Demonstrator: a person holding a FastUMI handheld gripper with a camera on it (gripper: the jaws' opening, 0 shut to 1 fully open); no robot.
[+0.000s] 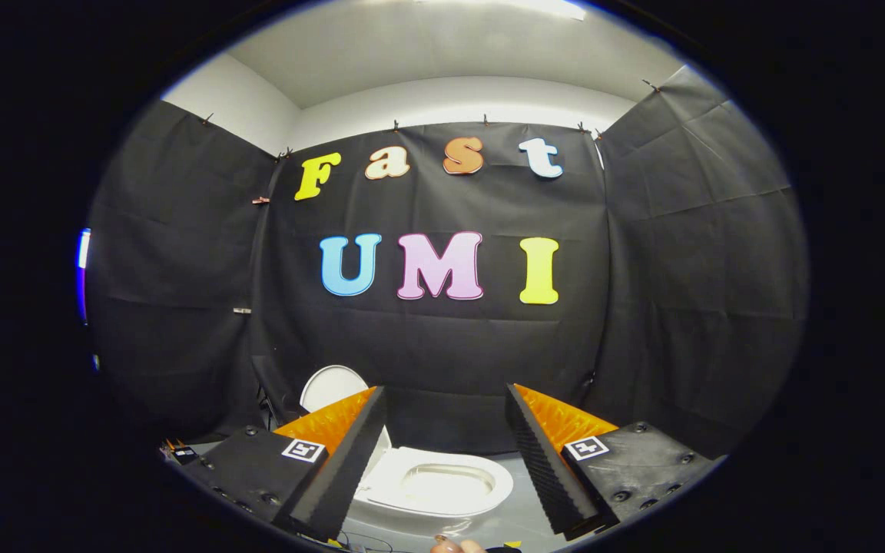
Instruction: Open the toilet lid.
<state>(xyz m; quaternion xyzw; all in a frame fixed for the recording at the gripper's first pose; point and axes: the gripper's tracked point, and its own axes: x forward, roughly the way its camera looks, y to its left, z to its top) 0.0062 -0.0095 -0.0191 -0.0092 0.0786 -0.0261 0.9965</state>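
A white toilet (435, 485) stands on the grey floor below and between my fingers, its seat ring and bowl showing. Its white lid (332, 386) stands raised upright behind the left finger, against the black cloth wall. My gripper (446, 415) is open and held well above the toilet, with nothing between the fingers. The left finger (346, 461) crosses in front of the lid's lower part and hides the hinge. The right finger (546, 461) hangs to the right of the bowl.
Black cloth walls close in behind and on both sides of the toilet. A small dark device with wires (181, 453) lies on the floor to the left. A fingertip (454, 546) shows below the bowl, with thin cables on the grey floor (523, 522) nearby.
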